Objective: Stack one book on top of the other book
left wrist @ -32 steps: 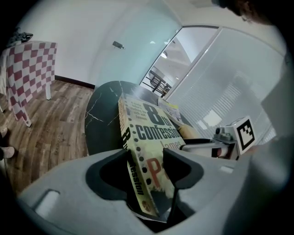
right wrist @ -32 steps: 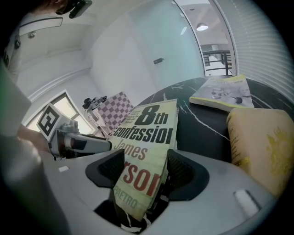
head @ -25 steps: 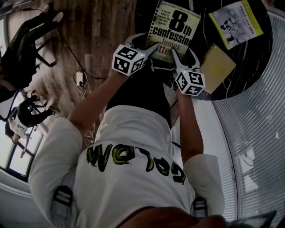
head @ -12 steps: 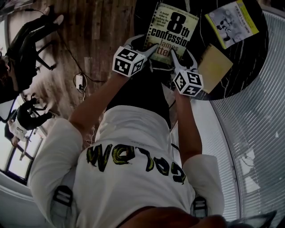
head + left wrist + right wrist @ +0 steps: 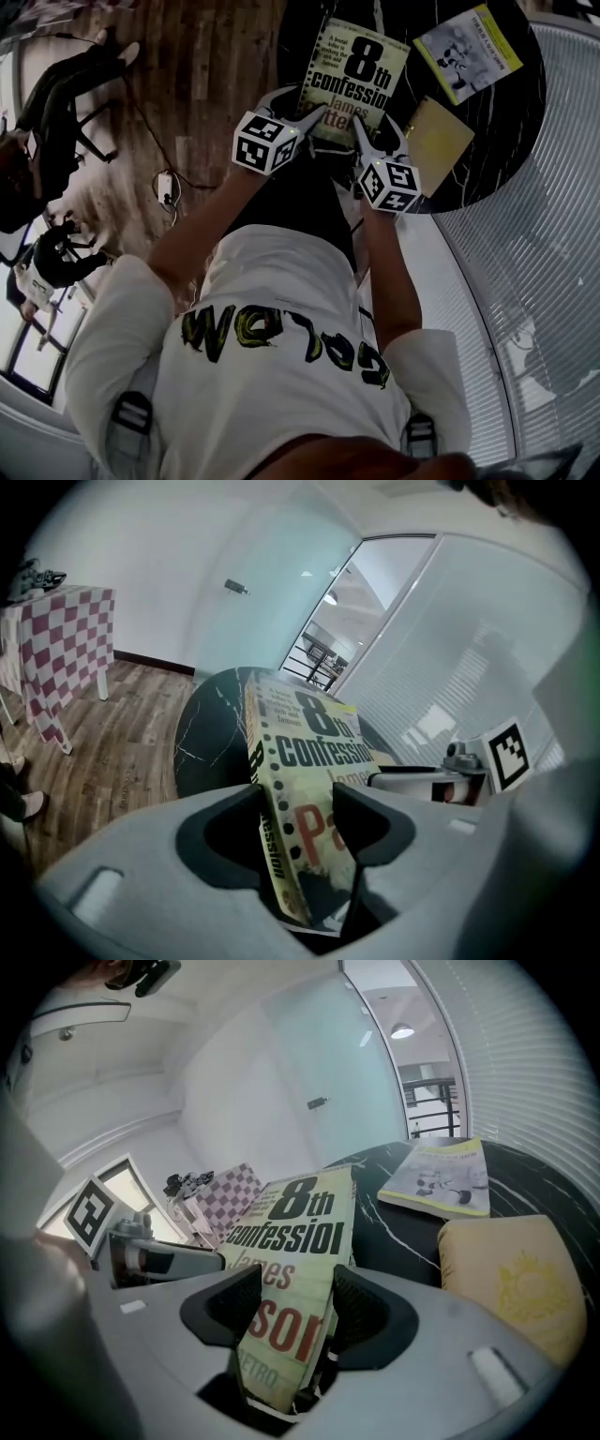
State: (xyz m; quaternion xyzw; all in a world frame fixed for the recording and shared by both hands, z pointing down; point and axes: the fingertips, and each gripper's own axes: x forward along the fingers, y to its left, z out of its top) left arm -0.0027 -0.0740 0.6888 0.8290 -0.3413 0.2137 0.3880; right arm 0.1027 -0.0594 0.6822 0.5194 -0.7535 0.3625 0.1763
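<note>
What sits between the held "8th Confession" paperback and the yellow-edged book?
Only bare black marble tabletop; head view and right gripper view both show it.

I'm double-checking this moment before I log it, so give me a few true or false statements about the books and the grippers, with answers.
1. The left gripper clamps the 8th Confession book. True.
2. The right gripper is empty. False: its jaws, which have just been closing, grip the same book.
3. The yellow-edged book lies flat on the black table. True.
4. The two books are already stacked. False: they are apart, one held, one lying on the table.
</note>
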